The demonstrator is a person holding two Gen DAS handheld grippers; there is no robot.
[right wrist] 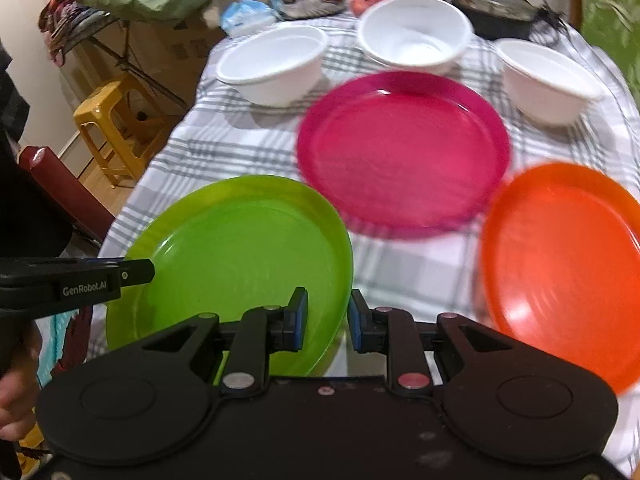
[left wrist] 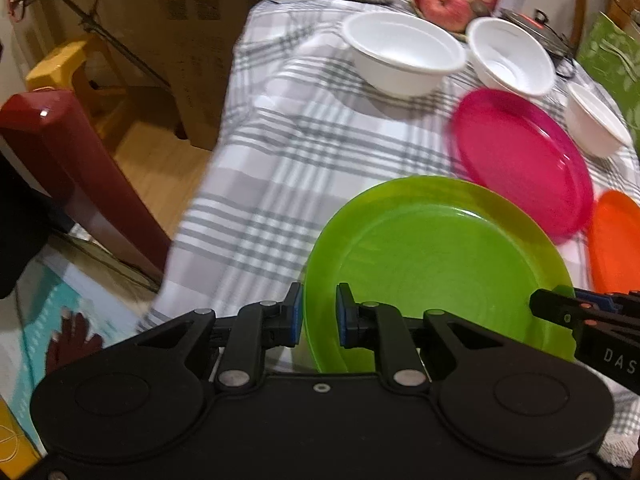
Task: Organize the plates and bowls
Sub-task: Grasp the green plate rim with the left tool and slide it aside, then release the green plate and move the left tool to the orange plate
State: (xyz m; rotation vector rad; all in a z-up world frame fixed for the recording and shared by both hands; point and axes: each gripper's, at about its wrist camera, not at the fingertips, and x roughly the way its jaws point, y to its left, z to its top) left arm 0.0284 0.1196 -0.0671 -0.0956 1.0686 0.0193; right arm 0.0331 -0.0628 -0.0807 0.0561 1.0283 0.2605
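Left wrist view: the left gripper (left wrist: 318, 314) is closed on the near left rim of the round, translucent lime-green plastic plate (left wrist: 436, 264); its two blue-padded jaws straddle the rim edge, one outside and one inside. No wider jaw gap is available. In the right wrist view, the right gripper (right wrist: 328, 322) is likewise clamped on the same plate's near right rim, so the plate is carried at two points on its near edge.

Location: the green plate sits at the near edge of the grey-and-white checked tablecloth (right wrist: 416, 256); it appears tilted, but whether it is clear of the cloth cannot be confirmed. Behind it lies the round magenta plastic plate (right wrist: 404, 148), flat on the cloth. The round orange plastic plate (right wrist: 560, 268) lies to the right. Three white bowls of thin plastic or foam stand in a row beyond the plates: the left white bowl (right wrist: 276, 66), the centre white bowl (right wrist: 416, 38), the right white bowl (right wrist: 548, 80).

Handling assessment:
- Plates: judged light, thin, moderately stiff, glossy and therefore slippery. Grip at the rim only, with pads fully over the raised lip. A single-point grip is likely to let the plate pivot.
- Bowls: judged very light and easily dented. Grip the wall at the rim.
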